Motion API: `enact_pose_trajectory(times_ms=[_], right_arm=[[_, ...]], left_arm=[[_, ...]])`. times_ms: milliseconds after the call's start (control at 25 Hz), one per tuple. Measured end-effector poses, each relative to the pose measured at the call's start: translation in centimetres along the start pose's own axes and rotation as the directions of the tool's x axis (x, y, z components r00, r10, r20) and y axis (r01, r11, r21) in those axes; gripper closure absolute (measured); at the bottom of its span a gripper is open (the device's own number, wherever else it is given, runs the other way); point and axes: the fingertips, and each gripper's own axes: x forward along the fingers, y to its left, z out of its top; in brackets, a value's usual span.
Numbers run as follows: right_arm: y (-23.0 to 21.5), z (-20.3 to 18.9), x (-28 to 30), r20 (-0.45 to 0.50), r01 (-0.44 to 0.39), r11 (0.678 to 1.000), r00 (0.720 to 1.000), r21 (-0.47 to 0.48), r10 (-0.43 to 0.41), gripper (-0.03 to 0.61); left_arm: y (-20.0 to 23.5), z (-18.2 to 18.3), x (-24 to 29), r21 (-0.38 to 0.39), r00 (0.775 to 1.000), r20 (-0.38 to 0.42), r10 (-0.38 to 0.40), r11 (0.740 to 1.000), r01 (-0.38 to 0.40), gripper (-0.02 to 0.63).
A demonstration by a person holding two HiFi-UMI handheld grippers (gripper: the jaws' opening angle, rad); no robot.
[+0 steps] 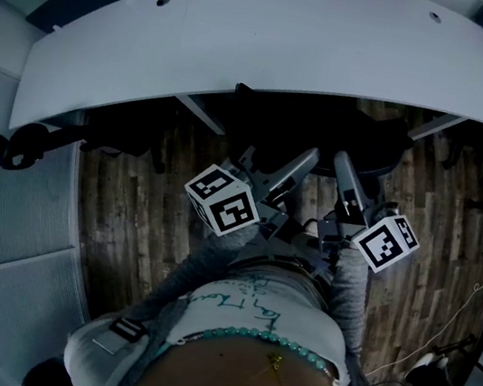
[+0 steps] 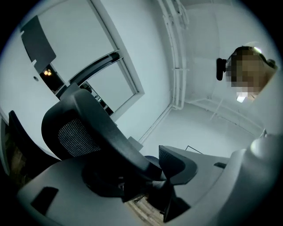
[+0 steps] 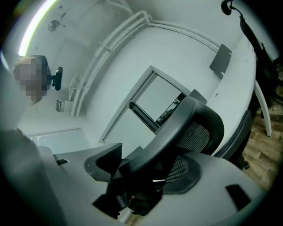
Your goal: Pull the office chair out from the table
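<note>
The black office chair (image 1: 317,127) stands at the front edge of the white curved table (image 1: 277,38), its seat part under the top. In the head view my left gripper (image 1: 274,161) and right gripper (image 1: 359,175) reach side by side to the chair's back. In the left gripper view the mesh backrest (image 2: 79,137) and its black frame lie between the wide grey jaws of the left gripper (image 2: 141,176), with the pads apart from it. The right gripper (image 3: 132,185) likewise stands open around the backrest frame (image 3: 190,128).
Wood-plank floor (image 1: 128,214) runs under the table. Another black chair part (image 1: 10,149) sits at the table's left end. Thin cables (image 1: 459,316) trail on the floor at the right. The table's white legs (image 1: 201,115) slant beside the chair. My own torso fills the bottom.
</note>
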Motion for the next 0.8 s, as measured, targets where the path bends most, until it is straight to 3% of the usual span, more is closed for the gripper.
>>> enact_pose_trajectory(times_ms=[160, 360, 800], right_arm=[[0.4, -0.1, 0.7, -0.039, -0.011, 1.000, 0.999, -0.023, 0.010, 0.313], [0.0, 0.1, 1.7, -0.077, -0.047, 0.999, 0.996, -0.013, 0.046, 0.313], [-1.5, 1.5, 0.9, -0.135, -0.099, 0.995, 0.986, 0.023, 0.101, 0.314]], left_arm=[[0.2, 0.7, 0.3, -0.013, 1.000, 0.030, 0.008, 1.000, -0.008, 0.365], [1.0, 0.5, 1.1, -0.111, 1.000, 0.028, 0.012, 0.994, -0.008, 0.368], [-0.2, -0.7, 3.0, -0.125, 0.999, 0.034, 0.011, 0.992, -0.006, 0.385]])
